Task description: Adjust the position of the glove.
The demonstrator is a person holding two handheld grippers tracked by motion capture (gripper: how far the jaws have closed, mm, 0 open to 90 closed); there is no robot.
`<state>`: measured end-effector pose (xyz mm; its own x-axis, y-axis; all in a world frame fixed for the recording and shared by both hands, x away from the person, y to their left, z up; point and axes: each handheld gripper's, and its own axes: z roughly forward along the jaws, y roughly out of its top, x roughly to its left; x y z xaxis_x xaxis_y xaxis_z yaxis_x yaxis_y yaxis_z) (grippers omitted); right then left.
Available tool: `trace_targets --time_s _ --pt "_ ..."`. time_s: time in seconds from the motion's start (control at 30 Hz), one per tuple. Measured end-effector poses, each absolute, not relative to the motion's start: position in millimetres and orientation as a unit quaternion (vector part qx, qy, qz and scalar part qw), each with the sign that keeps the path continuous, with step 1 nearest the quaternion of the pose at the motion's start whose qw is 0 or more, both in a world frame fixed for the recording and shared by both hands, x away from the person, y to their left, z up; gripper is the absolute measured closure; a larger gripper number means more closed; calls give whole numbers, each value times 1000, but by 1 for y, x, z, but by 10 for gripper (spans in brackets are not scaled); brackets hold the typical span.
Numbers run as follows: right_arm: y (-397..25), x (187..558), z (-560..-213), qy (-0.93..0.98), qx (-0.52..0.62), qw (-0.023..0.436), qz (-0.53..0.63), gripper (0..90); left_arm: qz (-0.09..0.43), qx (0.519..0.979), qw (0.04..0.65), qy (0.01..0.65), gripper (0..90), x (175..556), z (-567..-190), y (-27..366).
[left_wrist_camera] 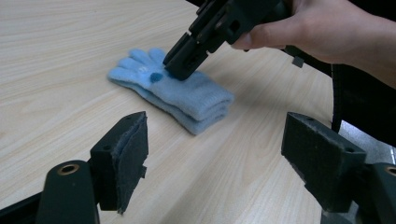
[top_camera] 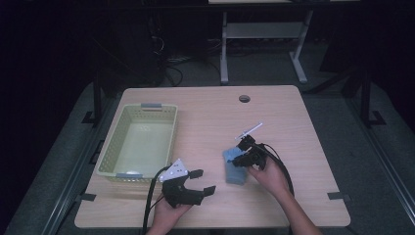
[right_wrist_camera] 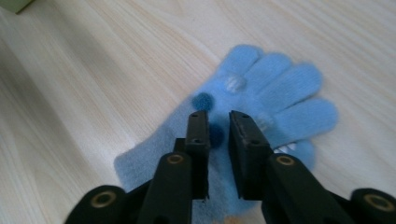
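The right gripper [right_wrist_camera: 218, 126] presses its 2 nearly closed jaws onto the blue gloves [right_wrist_camera: 261, 107], stacked on the table [top_camera: 293, 117]. The left gripper [top_camera: 198, 182] hovers nearby, jaws wide apart, holding nothing.

1. Gloves [right_wrist_camera: 261, 93]: light blue, with dark blue and white dots.
2. Basket [top_camera: 113, 142]: pale yellow-green, grey handles.
3. Table [top_camera: 303, 127]: light wood grain.
4. Right gripper [right_wrist_camera: 218, 135]: black jaws.
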<state>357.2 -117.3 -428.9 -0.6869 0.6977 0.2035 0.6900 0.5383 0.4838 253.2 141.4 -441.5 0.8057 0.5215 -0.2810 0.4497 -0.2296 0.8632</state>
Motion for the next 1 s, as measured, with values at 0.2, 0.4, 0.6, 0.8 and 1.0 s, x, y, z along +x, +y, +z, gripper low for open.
trace_targets --time_s 0.2,0.4,0.6,0.8,1.0 --pt "-112 360 -441 879 395 1 267 822 29 783 534 317 260 254 -442 140" --pt "-115 356 -435 872 397 -2 287 719 23 787 526 322 302 256 -442 139" --pt "-128 349 -422 854 409 -7 320 593 -8 780 524 343 327 262 -441 133" --pt "-143 343 -418 836 429 -8 342 525 -18 777 519 355 337 269 -439 125" --pt "-168 335 -426 797 469 -21 381 452 -64 771 509 378 339 285 -445 113"
